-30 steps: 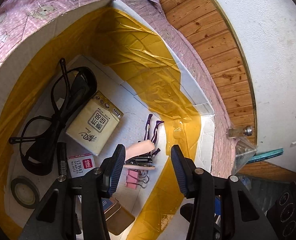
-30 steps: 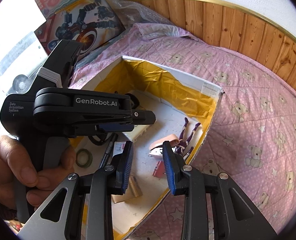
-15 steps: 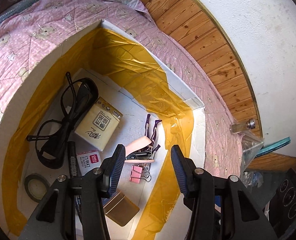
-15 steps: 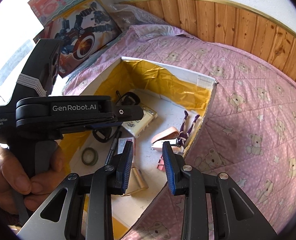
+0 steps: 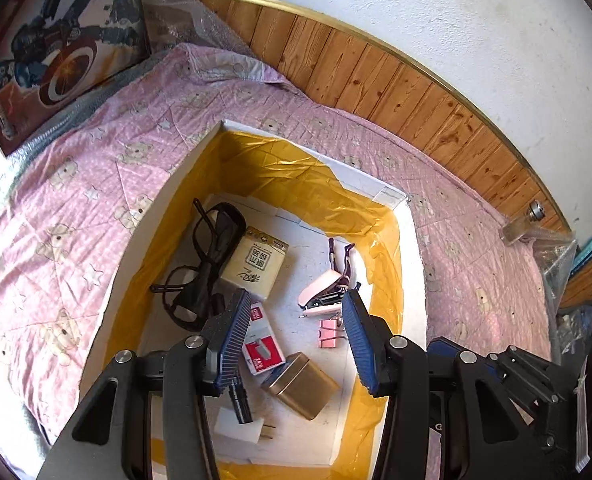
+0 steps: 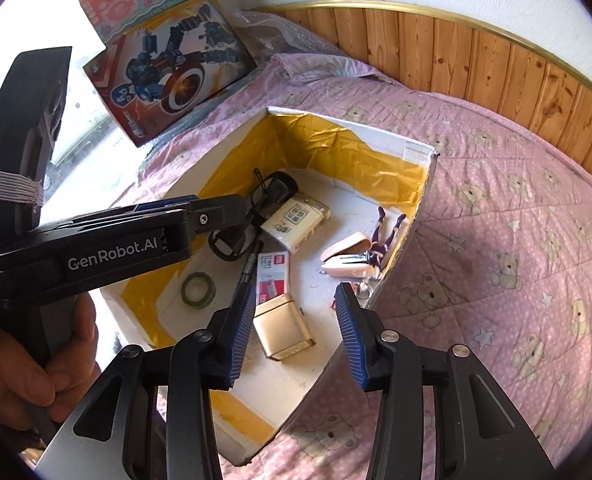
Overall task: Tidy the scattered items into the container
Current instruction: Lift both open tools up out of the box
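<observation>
A white box (image 6: 411,148) lined with yellow tape sits on a bed covered by a pink quilt (image 6: 515,240) printed with bears. Inside it lie black glasses (image 5: 212,256), a tissue pack (image 5: 256,266) touching them, a red and white staple box (image 5: 262,346), a gold tin (image 5: 305,386), a pink stapler (image 5: 321,292) with a small purple figure (image 5: 341,258) just behind it, a pink binder clip (image 5: 327,332), a black marker (image 6: 248,270), and a roll of green tape (image 6: 198,290). The left tongs (image 5: 294,340) hang above the box with the jaws spread apart and nothing between them. The right tongs (image 6: 296,328) hover over the near corner of the box, also spread and empty. In the right wrist view, a hand (image 6: 20,360) grips the handle of the left tool (branded GenRobot.AI). 2 toy boxes (image 6: 172,68) lean by the wall beyond the bed, below wooden panelling (image 6: 475,60).
</observation>
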